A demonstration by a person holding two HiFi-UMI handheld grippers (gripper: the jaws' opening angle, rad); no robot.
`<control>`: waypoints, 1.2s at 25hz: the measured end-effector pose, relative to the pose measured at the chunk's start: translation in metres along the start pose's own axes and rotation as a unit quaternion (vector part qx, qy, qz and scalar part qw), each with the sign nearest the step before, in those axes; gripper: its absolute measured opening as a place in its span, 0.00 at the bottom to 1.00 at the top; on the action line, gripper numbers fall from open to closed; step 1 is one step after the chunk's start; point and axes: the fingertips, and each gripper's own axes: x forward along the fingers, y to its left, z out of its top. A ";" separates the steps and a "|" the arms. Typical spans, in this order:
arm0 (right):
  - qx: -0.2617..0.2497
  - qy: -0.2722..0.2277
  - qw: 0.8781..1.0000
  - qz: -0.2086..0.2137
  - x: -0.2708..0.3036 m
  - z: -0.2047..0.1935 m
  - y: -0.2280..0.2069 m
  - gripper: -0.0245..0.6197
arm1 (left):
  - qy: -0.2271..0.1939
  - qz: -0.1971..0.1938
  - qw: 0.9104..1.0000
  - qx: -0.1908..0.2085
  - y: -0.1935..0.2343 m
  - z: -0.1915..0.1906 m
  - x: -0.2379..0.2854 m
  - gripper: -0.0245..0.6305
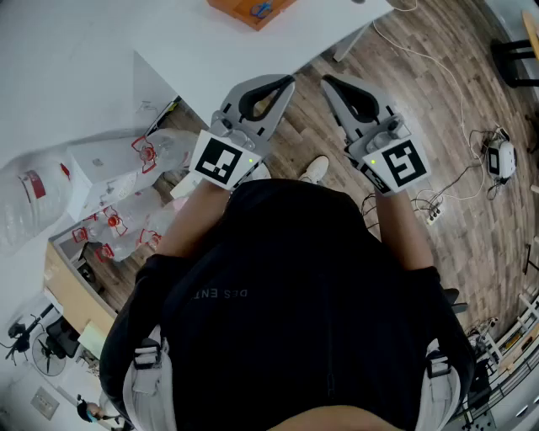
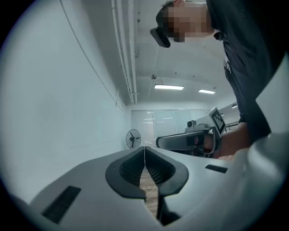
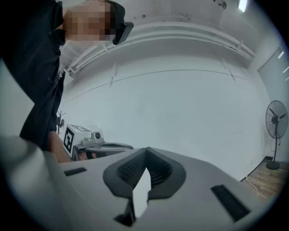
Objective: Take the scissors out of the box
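Looking down, head view: left tool (image 1: pixel 285 82) & right tool (image 1: pixel 330 82) held level, off the table (image 1: pixel 101 34); orange box (image 1: pixel 240 10) on it, well apart (blue bit (image 1: pixel 262 10) inside, too small to ID). Left gripper view: jaws together, empty. Right gripper view: same.

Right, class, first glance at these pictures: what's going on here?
A person in a black shirt stands holding a grey two-jaw gripper in each hand, both level in front of the body over the wooden floor. The left gripper and the right gripper each have their jaws shut on nothing. The orange box sits untouched on the white table ahead. No scissors can be made out, so the task is not yet under way.
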 end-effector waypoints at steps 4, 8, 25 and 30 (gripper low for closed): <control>0.000 0.004 1.000 -0.009 0.001 -0.002 0.014 0.04 | -0.002 0.000 1.000 -0.011 0.001 -0.001 -0.018 0.07; 0.008 0.007 1.000 -0.017 -0.001 -0.007 0.023 0.05 | 0.005 -0.006 1.000 -0.002 -0.004 -0.006 -0.028 0.07; 0.025 0.011 1.000 -0.001 -0.050 -0.014 0.000 0.05 | -0.015 -0.018 1.000 -0.005 -0.048 0.002 0.014 0.07; 0.024 0.010 0.999 0.022 -0.062 -0.016 -0.011 0.05 | 0.005 -0.009 1.000 0.001 -0.063 -0.001 0.035 0.07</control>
